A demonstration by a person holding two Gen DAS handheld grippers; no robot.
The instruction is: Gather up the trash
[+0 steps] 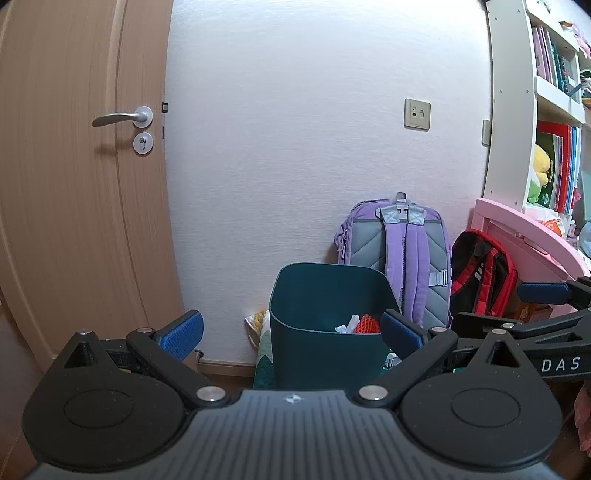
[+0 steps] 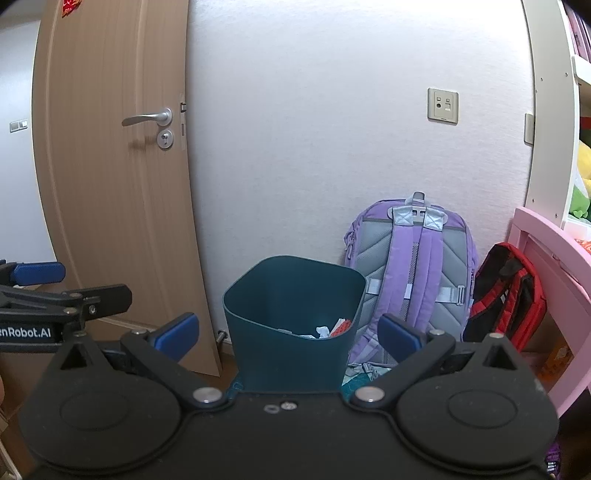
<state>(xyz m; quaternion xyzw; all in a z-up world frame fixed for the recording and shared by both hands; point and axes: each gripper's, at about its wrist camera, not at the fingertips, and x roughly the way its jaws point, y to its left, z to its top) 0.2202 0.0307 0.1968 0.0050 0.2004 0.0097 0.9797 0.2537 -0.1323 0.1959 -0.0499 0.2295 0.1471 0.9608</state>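
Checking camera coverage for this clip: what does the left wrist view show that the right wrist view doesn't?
Left only: shelf books and a yellowish item left of the bin.
Right only: a wall switch beyond the door and a red decoration at its top.
Both: the bin holding white and red trash, the purple backpack, the red bag, and both grippers, left and right, open and empty.
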